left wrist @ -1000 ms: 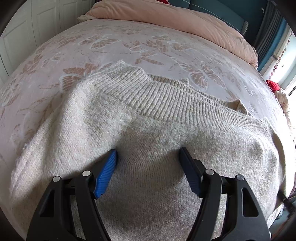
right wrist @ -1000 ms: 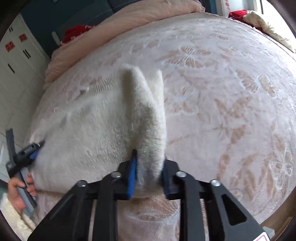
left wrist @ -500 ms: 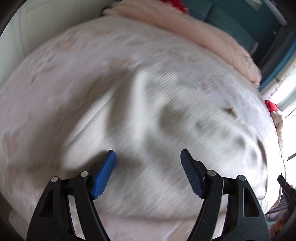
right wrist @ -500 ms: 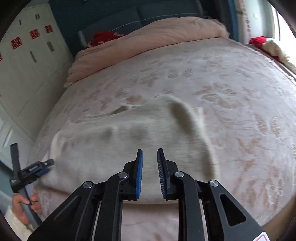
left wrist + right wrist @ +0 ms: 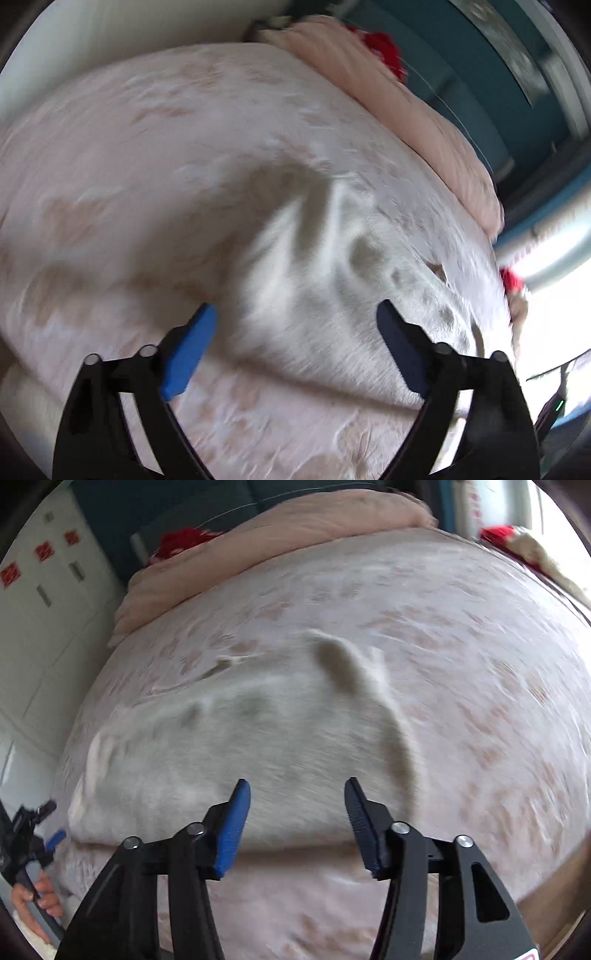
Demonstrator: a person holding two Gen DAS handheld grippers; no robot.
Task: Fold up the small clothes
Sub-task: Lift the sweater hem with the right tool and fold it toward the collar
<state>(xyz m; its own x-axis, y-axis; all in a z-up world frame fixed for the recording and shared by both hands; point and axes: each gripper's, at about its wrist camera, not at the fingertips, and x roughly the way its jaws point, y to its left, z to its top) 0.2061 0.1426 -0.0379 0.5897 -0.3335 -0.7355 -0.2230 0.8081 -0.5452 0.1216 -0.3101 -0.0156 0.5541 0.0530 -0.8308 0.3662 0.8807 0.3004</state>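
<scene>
A cream knitted sweater [image 5: 258, 738] lies spread on the bed, with a raised fold near its far right corner. It also shows, blurred, in the left wrist view [image 5: 332, 295]. My right gripper [image 5: 297, 794] is open and empty, held above the sweater's near edge. My left gripper [image 5: 295, 317] is open and empty, over the sweater's near left part. The left gripper also shows at the left edge of the right wrist view [image 5: 40, 830], held by a hand.
The bed has a pink patterned cover [image 5: 480, 664]. A rolled pink duvet [image 5: 295, 528] lies along its far end, with red items [image 5: 177, 542] behind. White cupboards [image 5: 44, 609] stand to the left. A window [image 5: 554, 295] is bright at the right.
My right gripper let go of the sweater's fold, opened wide and drew back. My left gripper stayed open and swung back and left, off the sweater's middle.
</scene>
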